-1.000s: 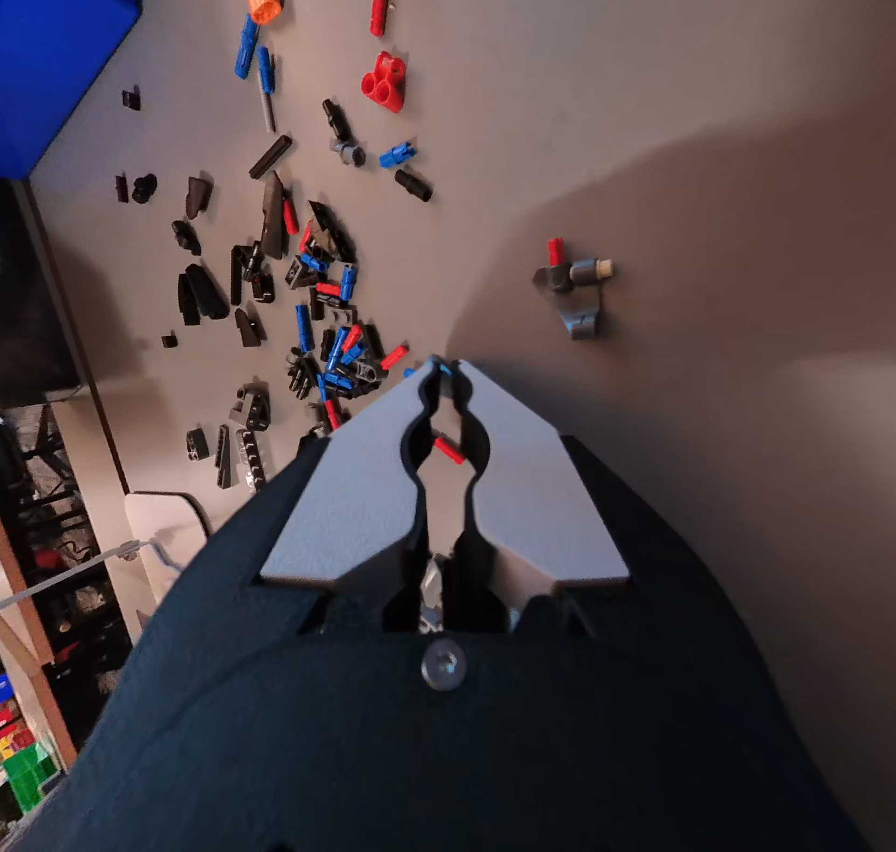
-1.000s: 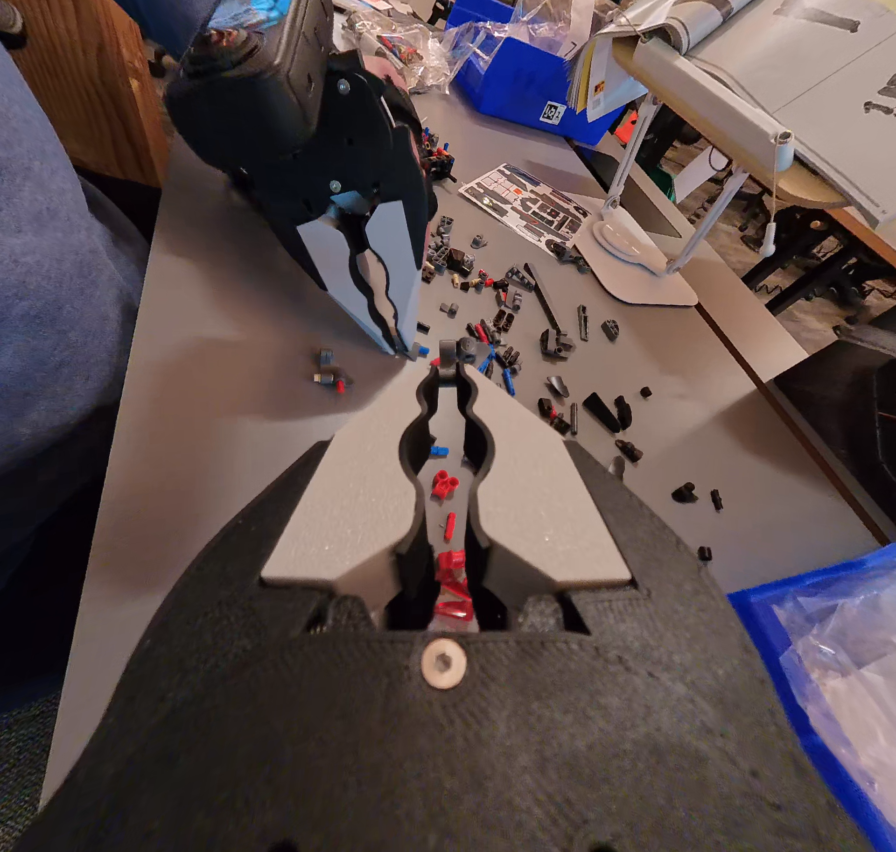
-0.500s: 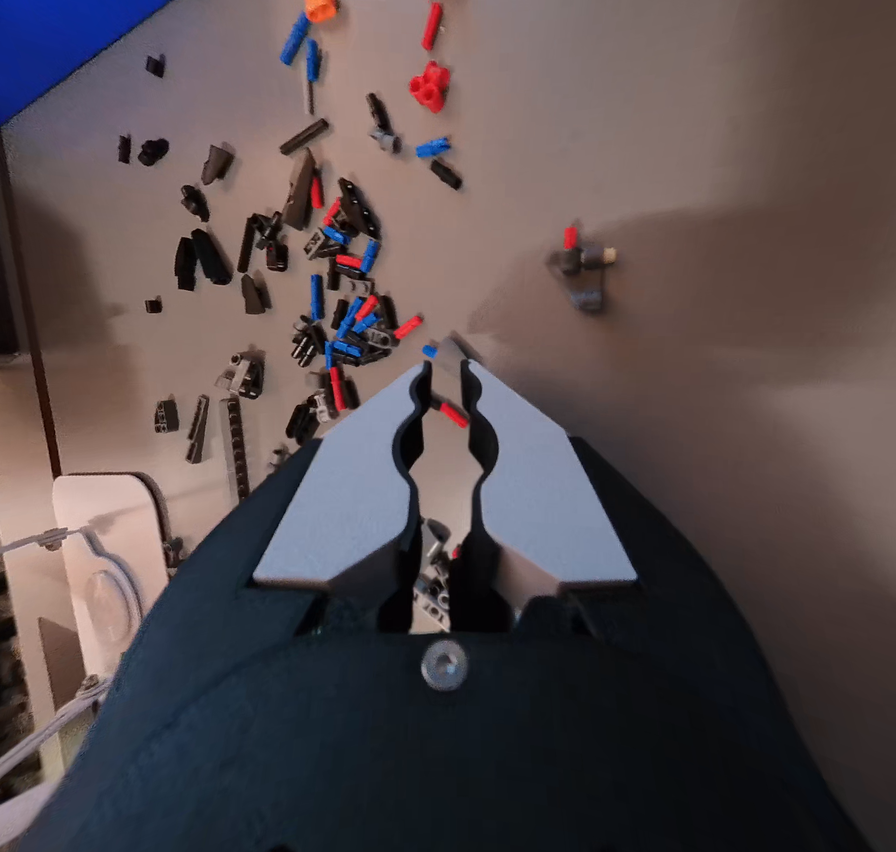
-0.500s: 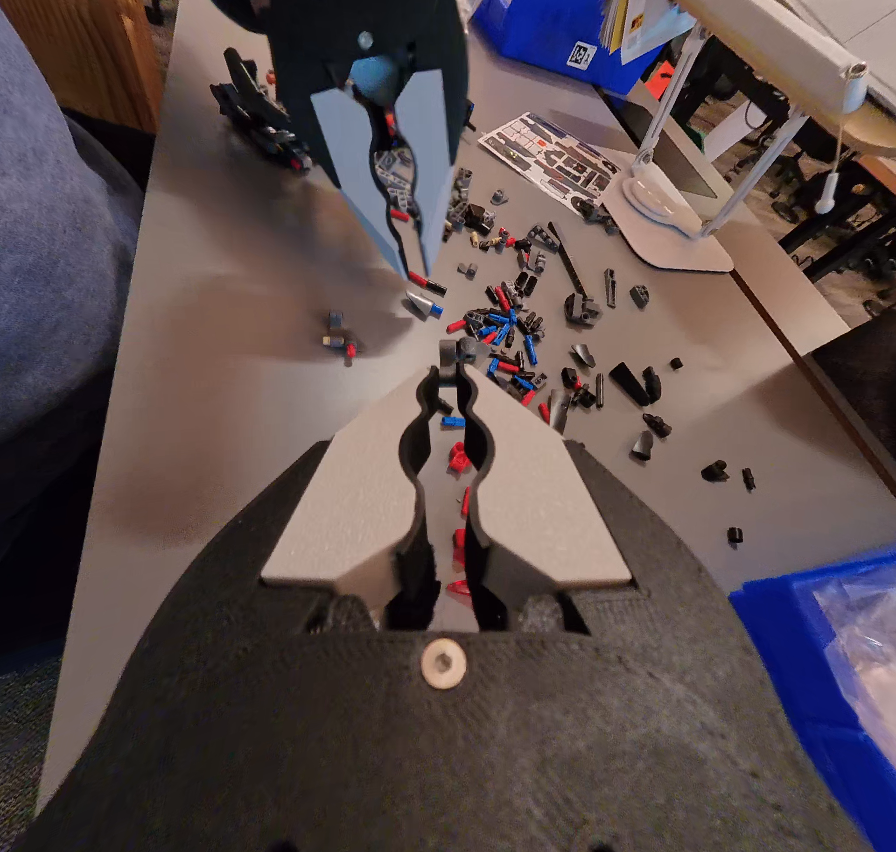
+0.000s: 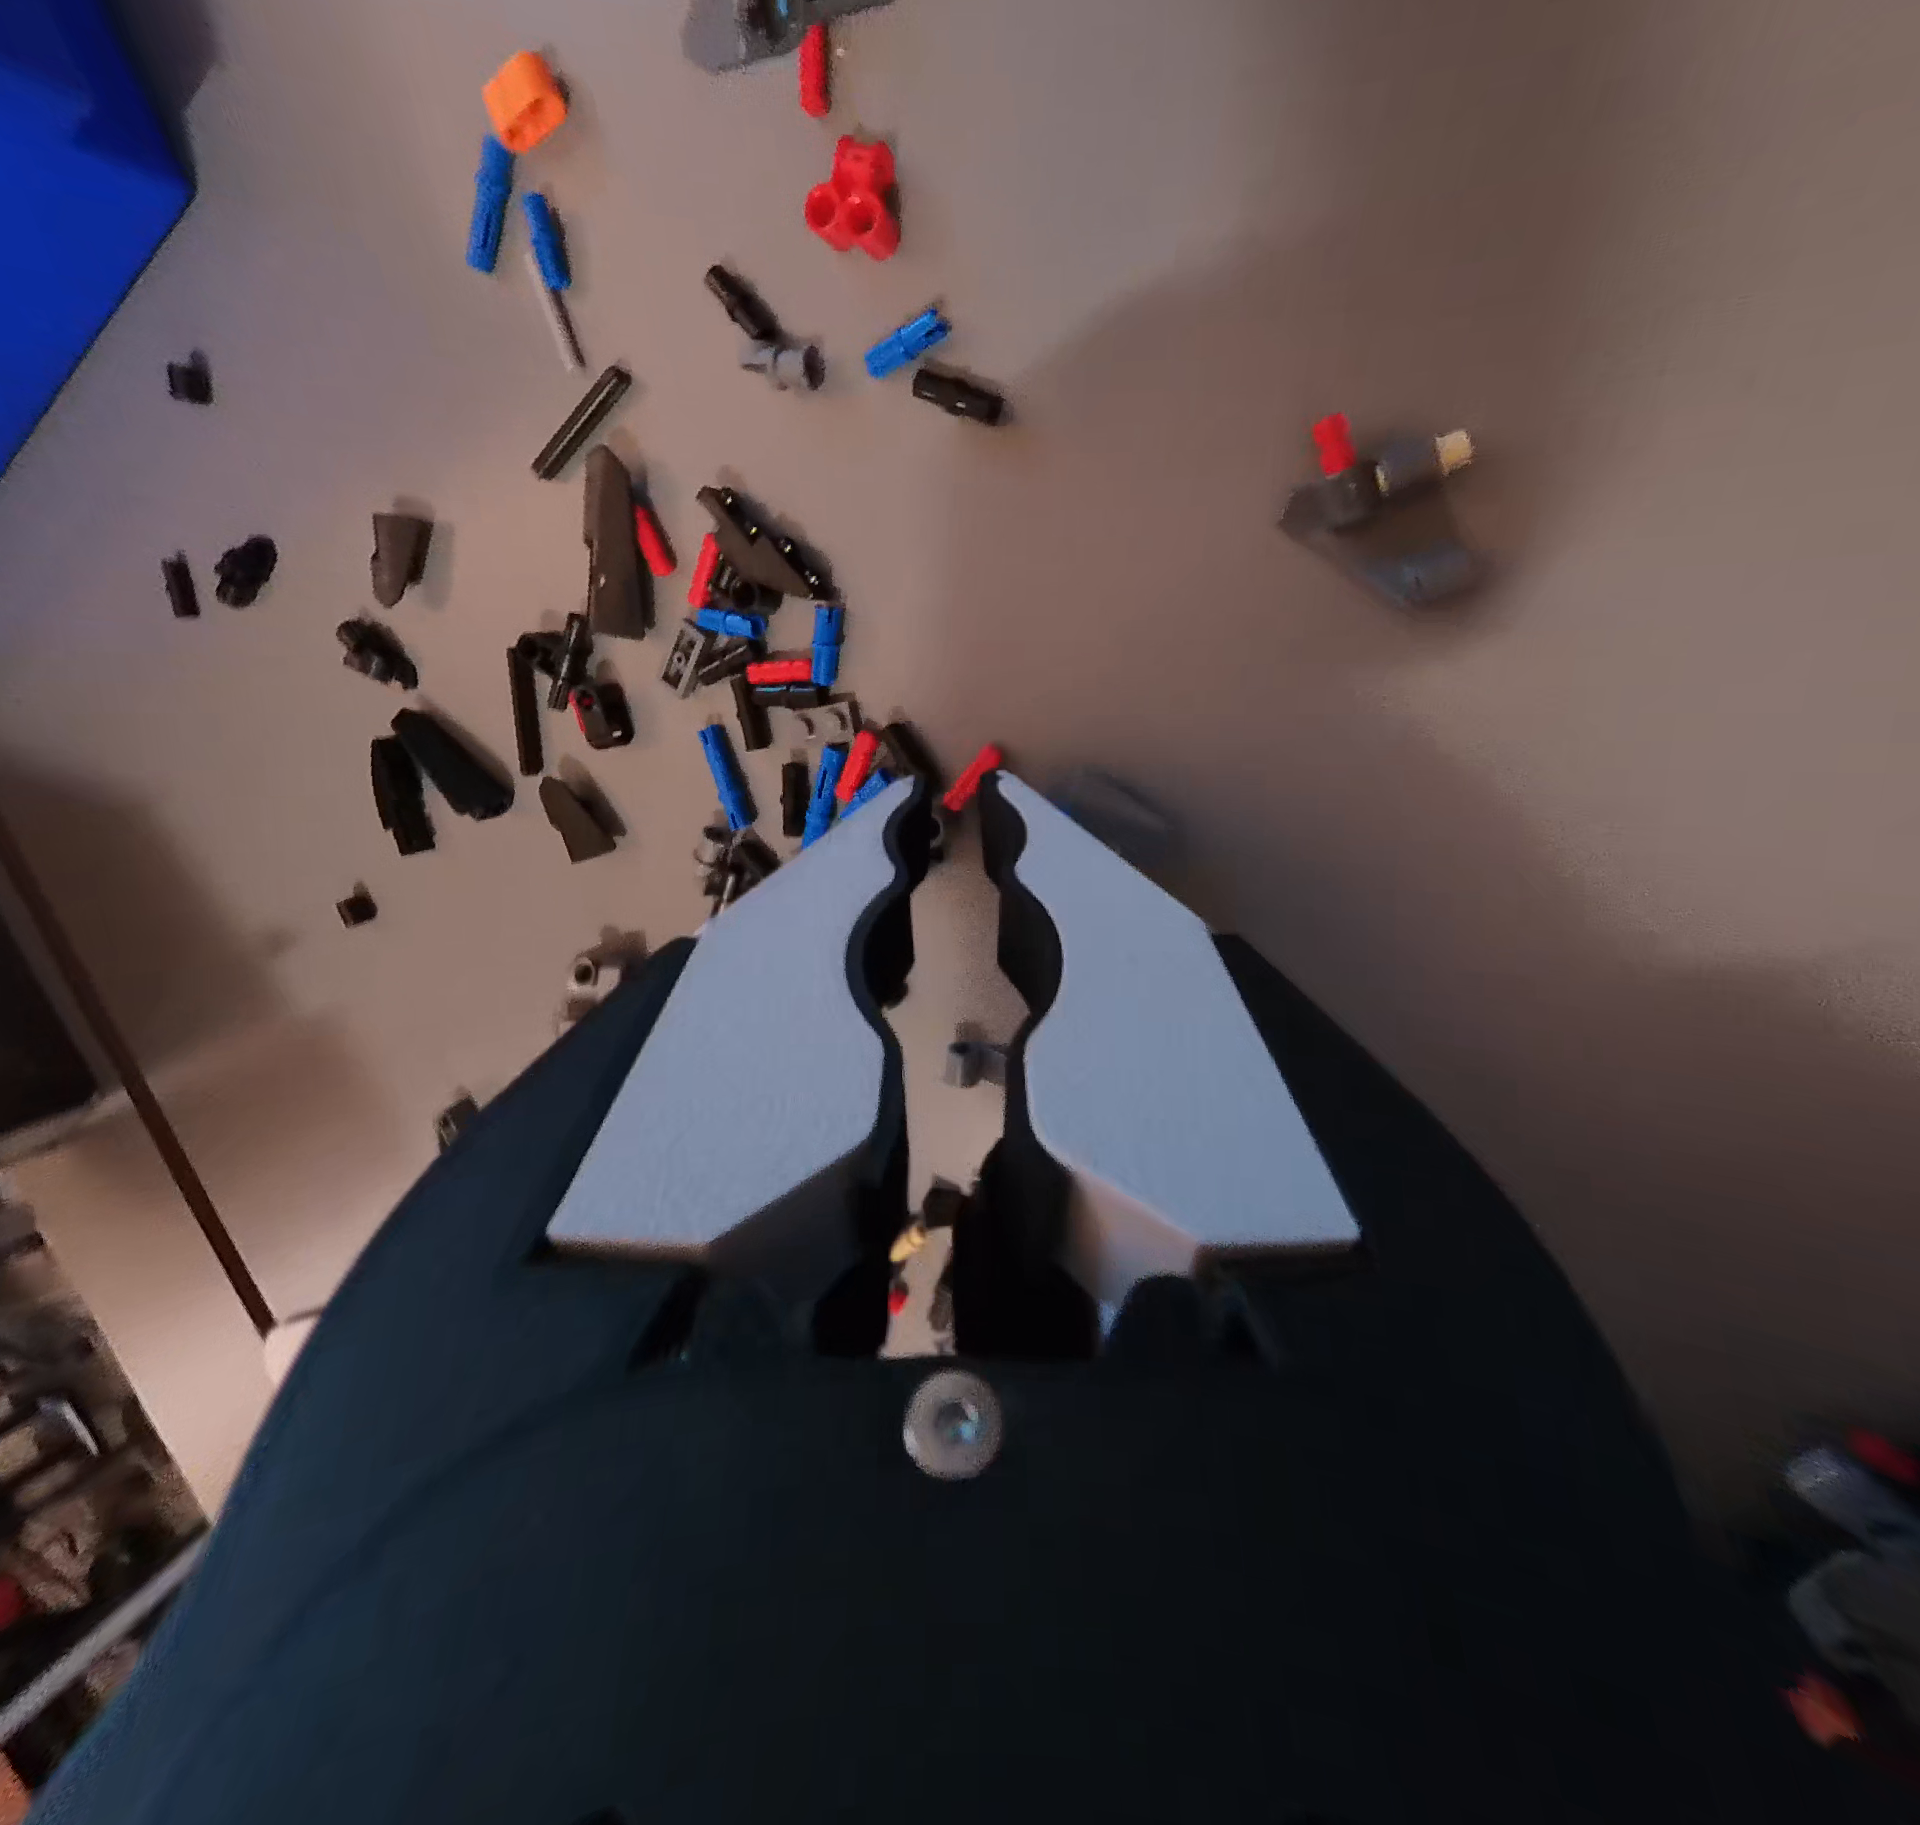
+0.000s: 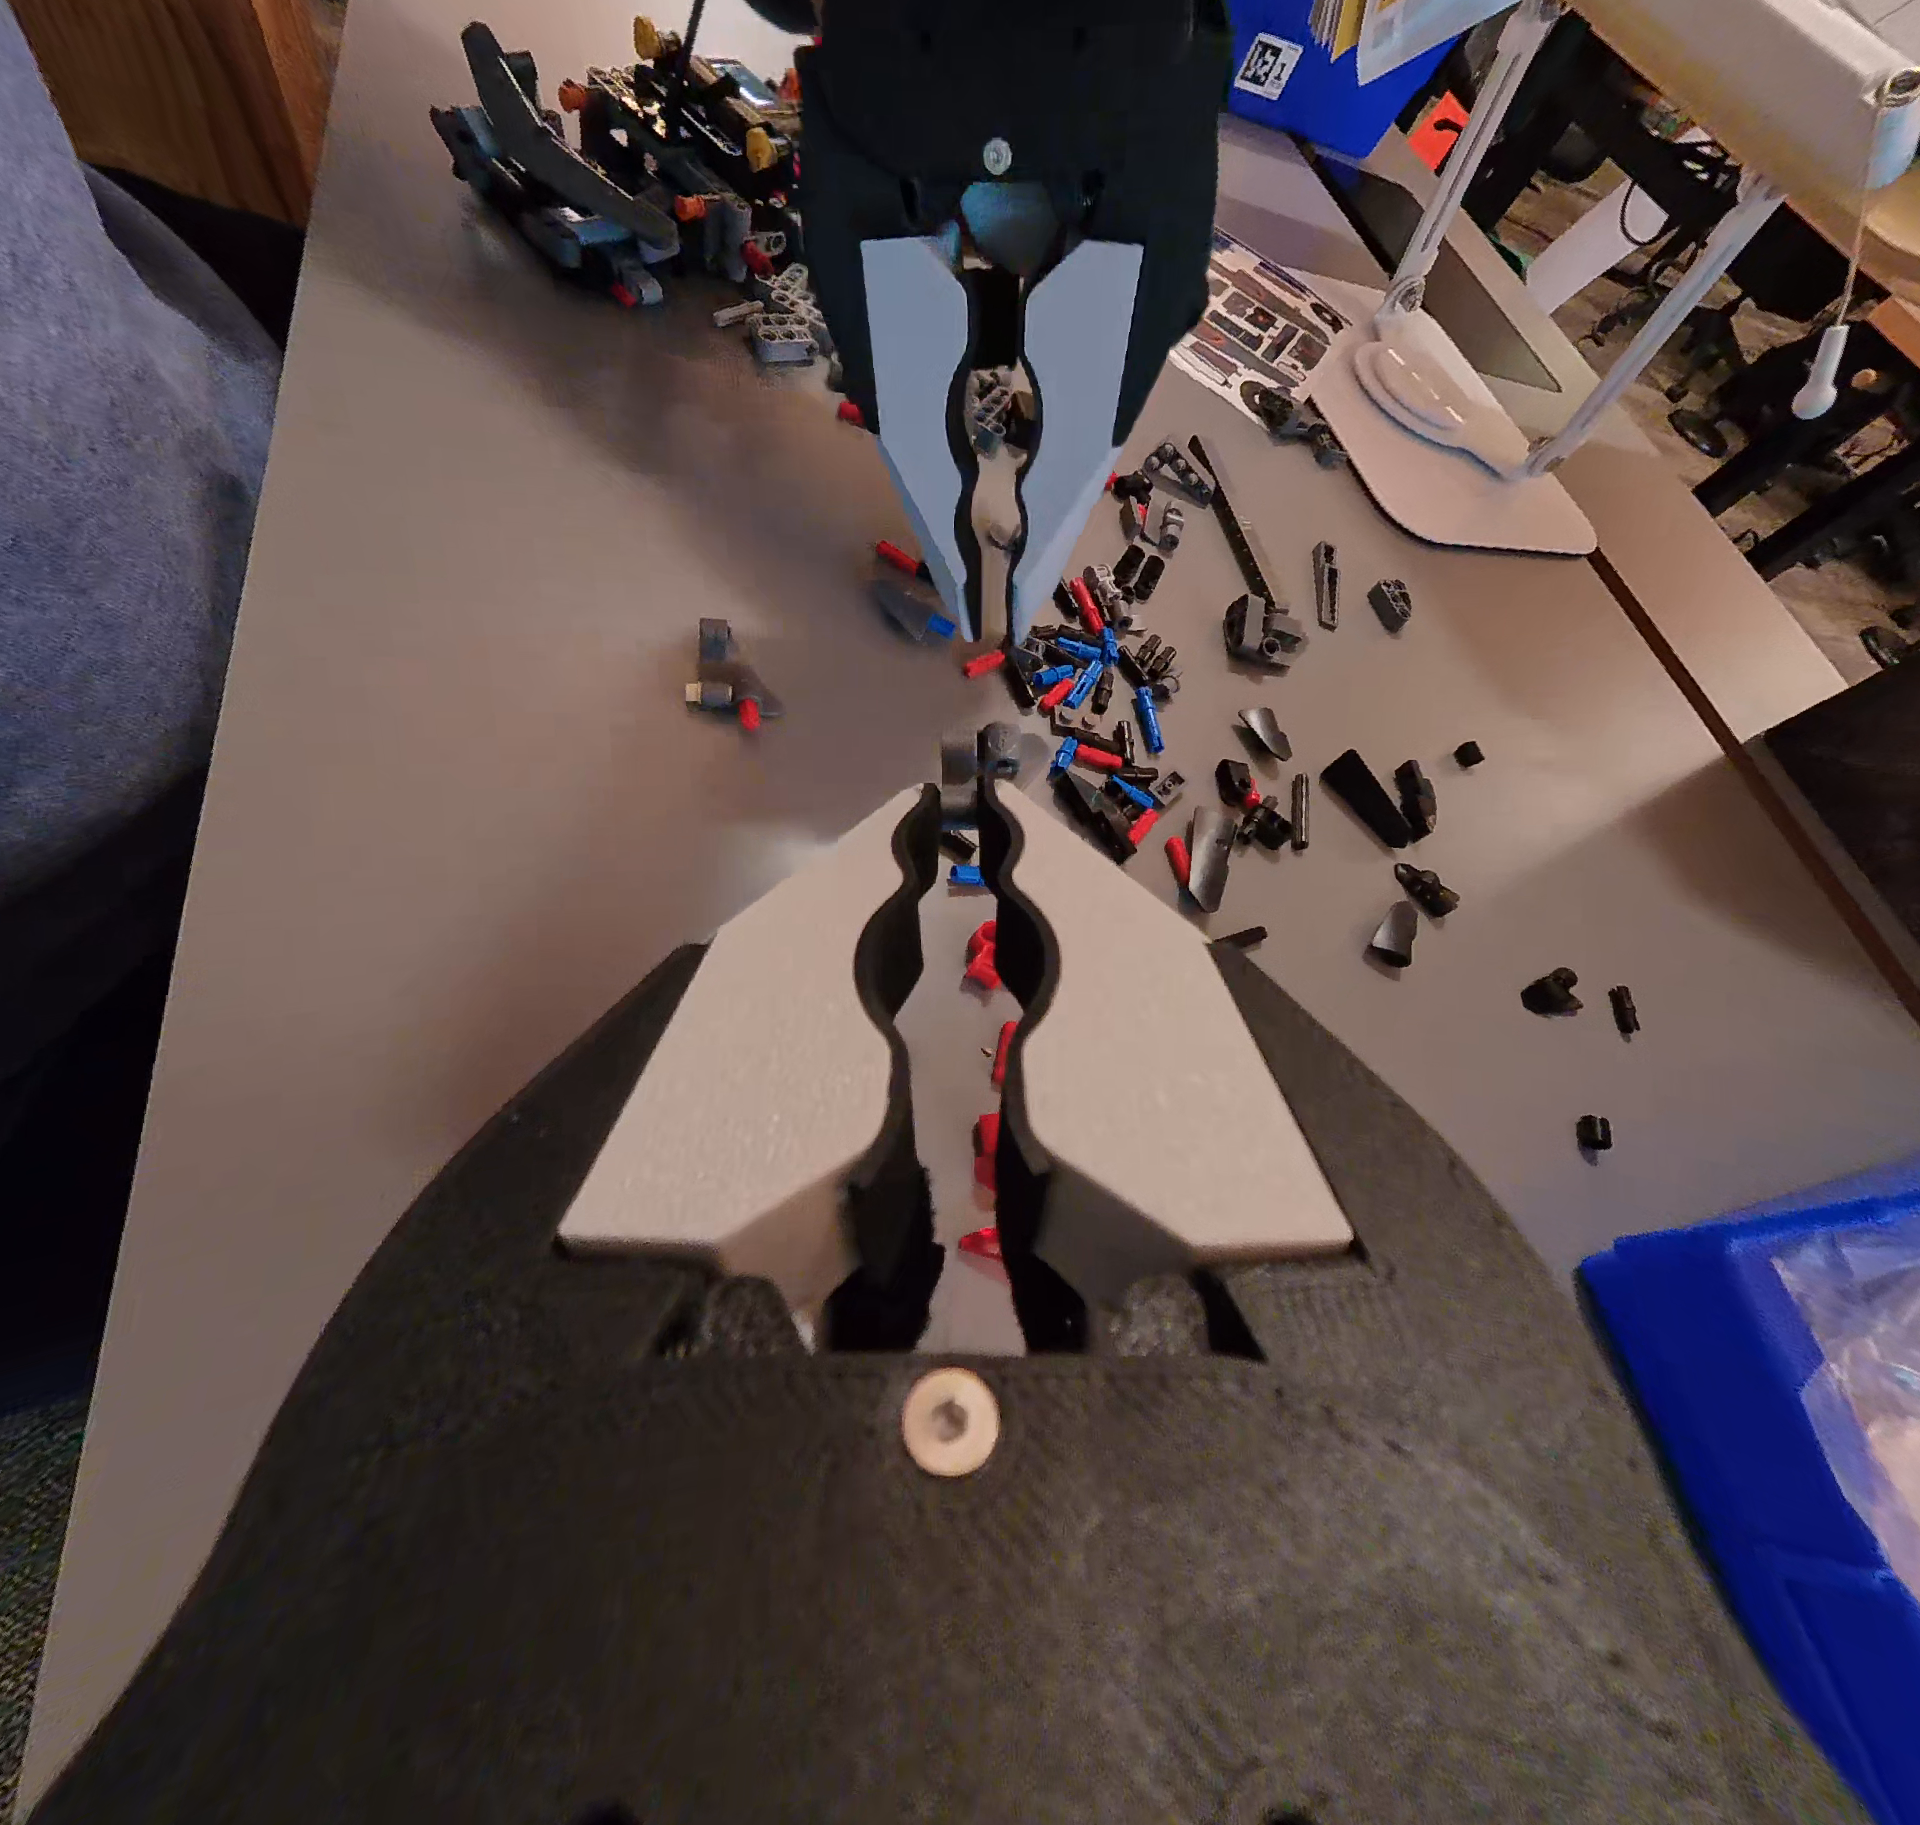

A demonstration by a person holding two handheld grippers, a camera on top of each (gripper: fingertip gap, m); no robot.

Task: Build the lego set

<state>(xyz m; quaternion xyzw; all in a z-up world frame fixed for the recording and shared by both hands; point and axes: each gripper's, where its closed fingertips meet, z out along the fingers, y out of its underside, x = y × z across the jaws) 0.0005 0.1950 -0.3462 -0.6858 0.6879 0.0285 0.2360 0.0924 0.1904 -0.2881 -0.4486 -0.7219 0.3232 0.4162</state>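
Lowered, left tool [image 6: 987, 632] tips (parted) flank slanting red pin [image 5: 971, 776].

Left gripper [image 6: 987, 632] — jaws now parted, tips shifted over a red pin [image 6: 983, 663].

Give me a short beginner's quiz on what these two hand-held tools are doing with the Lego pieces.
1. True or false: the right tool grips a grey piece.
2. The pin just off the tips of the left tool is: A red, B orange, C green?
3. Fill in: the bin beside the right tool is coloured ___.

Key: 1 true; 2 A; 3 blue.
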